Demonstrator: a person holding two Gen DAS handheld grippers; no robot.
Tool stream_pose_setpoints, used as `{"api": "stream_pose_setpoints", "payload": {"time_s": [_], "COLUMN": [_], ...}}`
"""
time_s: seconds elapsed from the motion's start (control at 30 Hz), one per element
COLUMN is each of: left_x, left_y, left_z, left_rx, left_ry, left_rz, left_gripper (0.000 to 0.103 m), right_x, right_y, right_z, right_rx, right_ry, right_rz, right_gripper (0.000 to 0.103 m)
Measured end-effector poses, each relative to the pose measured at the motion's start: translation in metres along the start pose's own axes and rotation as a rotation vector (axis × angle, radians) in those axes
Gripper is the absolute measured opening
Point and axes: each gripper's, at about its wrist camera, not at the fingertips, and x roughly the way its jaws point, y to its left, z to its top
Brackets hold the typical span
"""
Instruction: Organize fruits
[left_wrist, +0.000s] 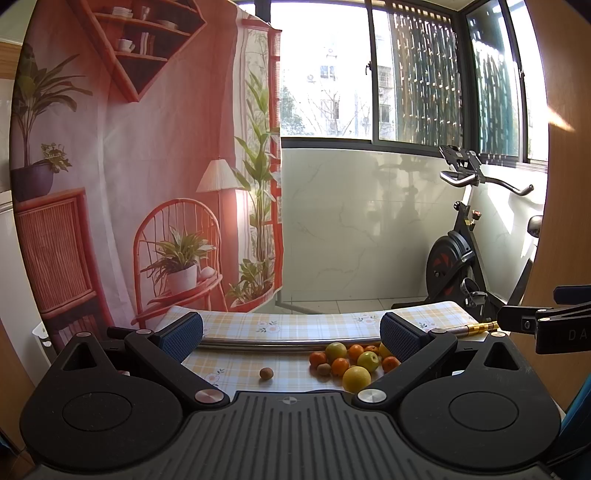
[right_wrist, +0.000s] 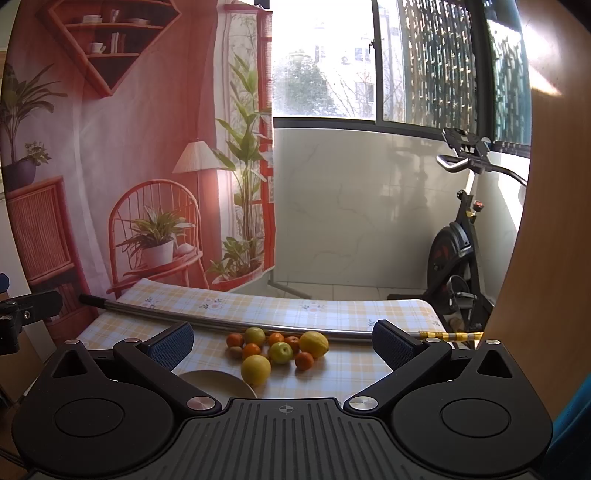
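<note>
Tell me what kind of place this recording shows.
Likely an enclosed home balcony set up for filming: an exercise bike, big windows, a printed room backdrop, and a table.

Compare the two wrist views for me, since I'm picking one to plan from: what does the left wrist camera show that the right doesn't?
Only the left wrist view shows a lone kiwi lying apart from the pile. Only the right wrist view shows a pale plate near the closest lemon. Both share the fruit pile on the checked tablecloth, the metal pole behind it, and the exercise bike. The left gripper and right gripper are both open, holding nothing.
</note>
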Motion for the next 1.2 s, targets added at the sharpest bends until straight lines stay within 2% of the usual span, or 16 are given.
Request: {"api": "stream_pose_setpoints", "payload": {"time_s": [1.2], "left_x": [-0.0013], "left_y": [0.0019], "left_z": [-0.0017], "left_rx": [-0.002], "left_ry": [0.002], "left_rz": [0.001], "left_gripper": [0.103], "right_x": [-0.0004], "right_y": [0.0001], "right_z": [-0.0011], "right_rx": [-0.001], "right_ry": [-0.001], "right_rz": [0.0], "right_gripper": [0.103]}}
